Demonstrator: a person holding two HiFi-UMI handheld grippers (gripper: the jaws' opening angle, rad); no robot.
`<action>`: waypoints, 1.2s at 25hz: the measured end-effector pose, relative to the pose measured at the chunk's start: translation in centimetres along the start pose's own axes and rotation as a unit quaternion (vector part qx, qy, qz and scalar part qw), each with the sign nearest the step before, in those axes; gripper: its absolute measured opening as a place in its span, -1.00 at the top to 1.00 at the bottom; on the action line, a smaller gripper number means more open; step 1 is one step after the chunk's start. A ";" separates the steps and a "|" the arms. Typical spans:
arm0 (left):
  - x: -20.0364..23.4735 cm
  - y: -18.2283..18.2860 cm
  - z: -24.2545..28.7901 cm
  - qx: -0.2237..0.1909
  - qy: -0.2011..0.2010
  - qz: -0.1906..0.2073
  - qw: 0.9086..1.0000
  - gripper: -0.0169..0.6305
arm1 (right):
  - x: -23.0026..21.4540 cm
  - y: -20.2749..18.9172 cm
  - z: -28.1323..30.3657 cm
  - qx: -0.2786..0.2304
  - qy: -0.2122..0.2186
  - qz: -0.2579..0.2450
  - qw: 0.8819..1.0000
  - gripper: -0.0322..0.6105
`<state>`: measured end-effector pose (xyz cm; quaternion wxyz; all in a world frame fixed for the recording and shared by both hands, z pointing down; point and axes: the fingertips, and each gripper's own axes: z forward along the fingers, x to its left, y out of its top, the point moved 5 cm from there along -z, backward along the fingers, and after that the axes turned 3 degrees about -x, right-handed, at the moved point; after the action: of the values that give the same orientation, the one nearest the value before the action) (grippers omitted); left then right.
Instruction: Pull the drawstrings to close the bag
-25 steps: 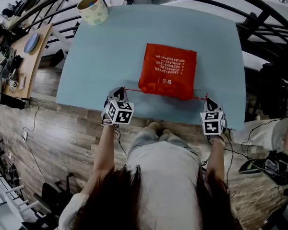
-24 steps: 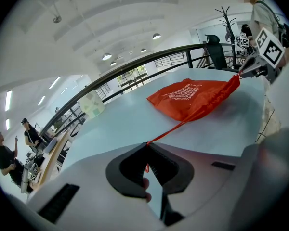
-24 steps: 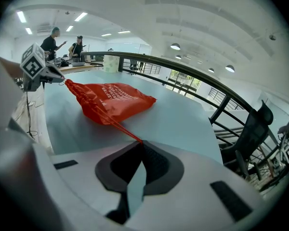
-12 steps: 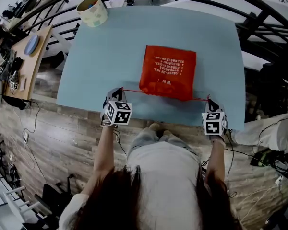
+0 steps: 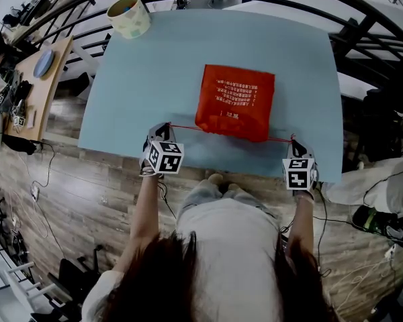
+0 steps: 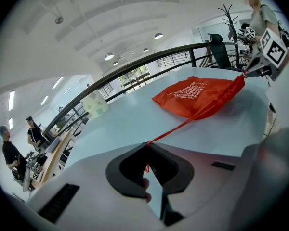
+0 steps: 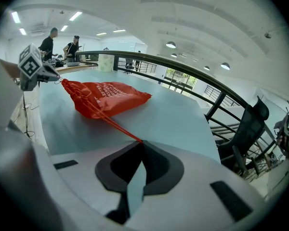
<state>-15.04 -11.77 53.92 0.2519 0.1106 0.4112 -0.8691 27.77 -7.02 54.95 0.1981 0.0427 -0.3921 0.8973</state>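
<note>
The red bag (image 5: 235,102) lies on the blue table (image 5: 154,66), mouth at six o'clock. My left gripper (image 5: 166,127), at its eight o'clock, clamps the taut left drawstring (image 5: 185,126); my right gripper (image 5: 293,139), at four o'clock, clamps the right drawstring (image 5: 279,138).

I can read nothing here. The red bag (image 5: 235,100), just ahead of and between my left gripper (image 5: 169,125) and right gripper (image 5: 292,138), bears several lines of white print, too small to make out. The cube (image 5: 164,157) on each gripper shows only black-and-white square markers, no letters or numbers.
</note>
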 end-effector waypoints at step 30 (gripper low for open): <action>1.7 -2.2 0.6 0.009 -0.008 -0.011 1.000 0.90 | -0.4 0.1 0.3 0.005 -0.022 0.021 1.000 0.82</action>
<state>-17.68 -11.67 55.08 0.2445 0.1018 0.4027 -0.8762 28.12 -7.42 54.98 0.1703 0.0551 -0.3926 0.9021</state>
